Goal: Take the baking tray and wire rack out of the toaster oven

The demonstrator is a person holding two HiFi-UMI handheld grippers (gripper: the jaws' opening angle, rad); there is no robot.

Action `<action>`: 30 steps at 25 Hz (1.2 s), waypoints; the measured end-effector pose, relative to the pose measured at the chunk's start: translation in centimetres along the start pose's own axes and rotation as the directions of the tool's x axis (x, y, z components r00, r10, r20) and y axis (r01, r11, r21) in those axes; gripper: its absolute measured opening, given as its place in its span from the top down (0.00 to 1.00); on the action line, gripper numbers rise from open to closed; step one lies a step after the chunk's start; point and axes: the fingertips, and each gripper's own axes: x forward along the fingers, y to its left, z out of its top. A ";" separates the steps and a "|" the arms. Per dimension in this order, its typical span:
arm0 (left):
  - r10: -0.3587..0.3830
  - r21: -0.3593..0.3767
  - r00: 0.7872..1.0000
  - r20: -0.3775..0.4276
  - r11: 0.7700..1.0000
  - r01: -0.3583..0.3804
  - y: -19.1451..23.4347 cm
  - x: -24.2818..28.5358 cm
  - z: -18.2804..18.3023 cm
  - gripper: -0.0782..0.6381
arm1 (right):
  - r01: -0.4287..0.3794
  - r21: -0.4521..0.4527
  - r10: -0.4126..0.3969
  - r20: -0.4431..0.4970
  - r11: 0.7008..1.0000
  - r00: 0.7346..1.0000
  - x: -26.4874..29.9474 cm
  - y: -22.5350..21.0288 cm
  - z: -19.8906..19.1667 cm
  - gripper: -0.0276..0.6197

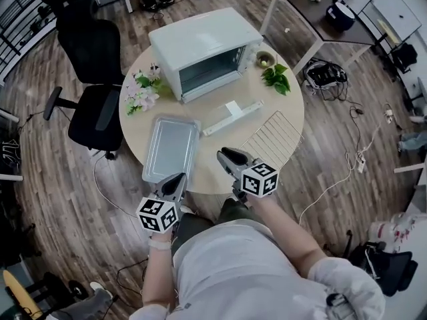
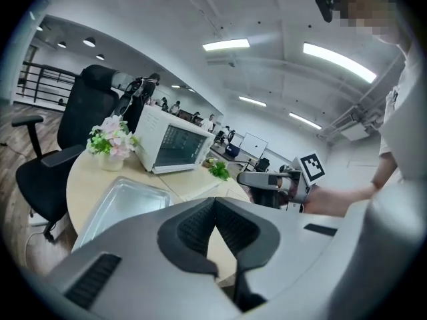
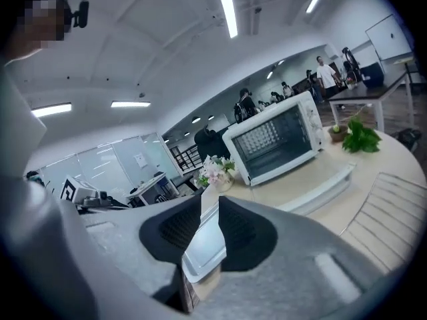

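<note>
The silver baking tray lies flat on the round table, front left, and also shows in the left gripper view. To the front right lies the wire rack, apart from the tray. The white toaster oven stands at the back of the table. My left gripper hovers at the near edge, just in front of the tray, its jaws shut on nothing. Between tray and rack, above the table's near edge, my right gripper holds a narrow gap with nothing in it.
A long white strip lies on the table between the oven and the rack. A flower pot stands left of the oven, a green plant and a small bowl to its right. A black office chair stands left of the table.
</note>
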 end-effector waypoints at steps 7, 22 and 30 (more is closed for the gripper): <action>-0.082 0.121 0.996 0.032 0.990 0.077 -4.0 1.7 5.4 0.89 | 0.011 -0.060 -0.003 0.120 0.998 0.993 -5.6 0.8 4.8 0.89; -0.214 0.284 0.975 0.062 0.940 0.188 -10.4 2.7 11.3 0.89 | 0.087 -0.152 -0.042 0.272 0.985 0.961 -13.3 2.9 9.3 0.89; -0.241 0.319 0.968 0.064 0.924 0.209 -12.0 2.8 11.3 0.89 | 0.111 -0.176 -0.059 0.279 0.978 0.958 -14.6 3.3 9.1 0.89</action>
